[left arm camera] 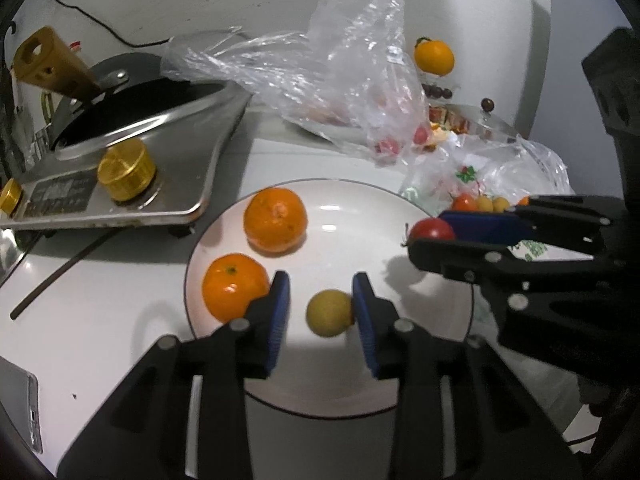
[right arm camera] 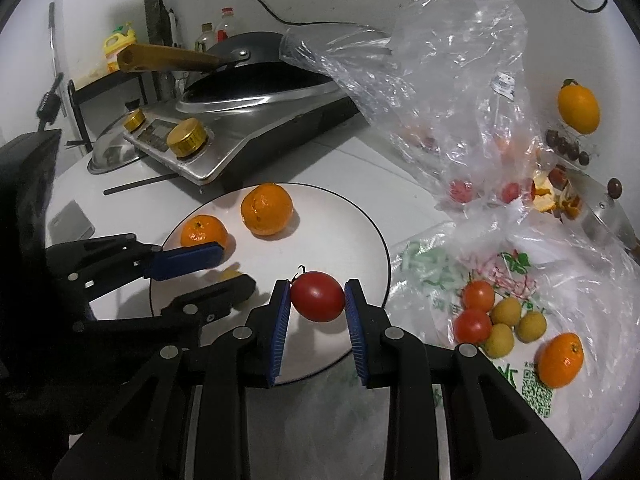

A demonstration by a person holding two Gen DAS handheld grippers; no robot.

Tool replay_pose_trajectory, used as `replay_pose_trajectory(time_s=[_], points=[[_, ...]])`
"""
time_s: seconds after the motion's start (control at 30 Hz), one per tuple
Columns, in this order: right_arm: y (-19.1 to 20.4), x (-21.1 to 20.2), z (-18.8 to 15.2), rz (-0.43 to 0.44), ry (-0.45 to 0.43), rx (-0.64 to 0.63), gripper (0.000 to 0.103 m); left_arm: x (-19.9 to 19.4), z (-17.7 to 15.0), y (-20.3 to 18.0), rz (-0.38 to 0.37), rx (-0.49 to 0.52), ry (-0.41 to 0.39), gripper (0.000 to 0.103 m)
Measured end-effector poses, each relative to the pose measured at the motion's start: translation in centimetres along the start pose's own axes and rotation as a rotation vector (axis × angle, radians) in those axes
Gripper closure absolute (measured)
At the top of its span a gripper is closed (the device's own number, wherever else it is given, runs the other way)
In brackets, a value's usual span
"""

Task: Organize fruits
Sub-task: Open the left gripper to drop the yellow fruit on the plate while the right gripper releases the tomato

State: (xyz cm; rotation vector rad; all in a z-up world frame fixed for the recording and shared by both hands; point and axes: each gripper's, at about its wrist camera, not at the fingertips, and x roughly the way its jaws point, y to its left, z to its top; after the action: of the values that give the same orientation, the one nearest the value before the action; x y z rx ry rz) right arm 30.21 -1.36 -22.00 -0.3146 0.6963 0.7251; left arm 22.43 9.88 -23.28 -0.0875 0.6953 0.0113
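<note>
A white plate [right arm camera: 360,216] has bare room across its middle and right half. Two oranges [right arm camera: 267,215] crowd its upper left edge. The left claw [right arm camera: 224,270] reaches in from the left of the frame, blocking that side. A stove [right arm camera: 256,136] walls off the bench behind, and crumpled plastic bags [right arm camera: 460,112] fill the right.

White counter [left arm camera: 120,340] — plate [left arm camera: 360,200], stove [left arm camera: 192,152], bags [right arm camera: 440,264]
</note>
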Motion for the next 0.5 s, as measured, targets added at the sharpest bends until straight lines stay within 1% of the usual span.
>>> replay_pose_trajectory(time_s=[0.23, 0.4, 0.5], points=[[-0.13, 1.08, 0.50, -0.009, 0.004, 0.021, 0.073, 0.04, 0.03, 0.37, -0.012, -0.023, 0.001, 0.069], [-0.29, 0.91, 0.48, -0.014, -0.005, 0.034, 0.071, 0.03, 0.00, 0.57, -0.022, -0.035, 0.002, 0.068], [-0.46, 0.73, 0.43, -0.016, -0.007, 0.036, 0.071, -0.03, -0.06, 0.35, -0.014, -0.028, 0.002, 0.068]])
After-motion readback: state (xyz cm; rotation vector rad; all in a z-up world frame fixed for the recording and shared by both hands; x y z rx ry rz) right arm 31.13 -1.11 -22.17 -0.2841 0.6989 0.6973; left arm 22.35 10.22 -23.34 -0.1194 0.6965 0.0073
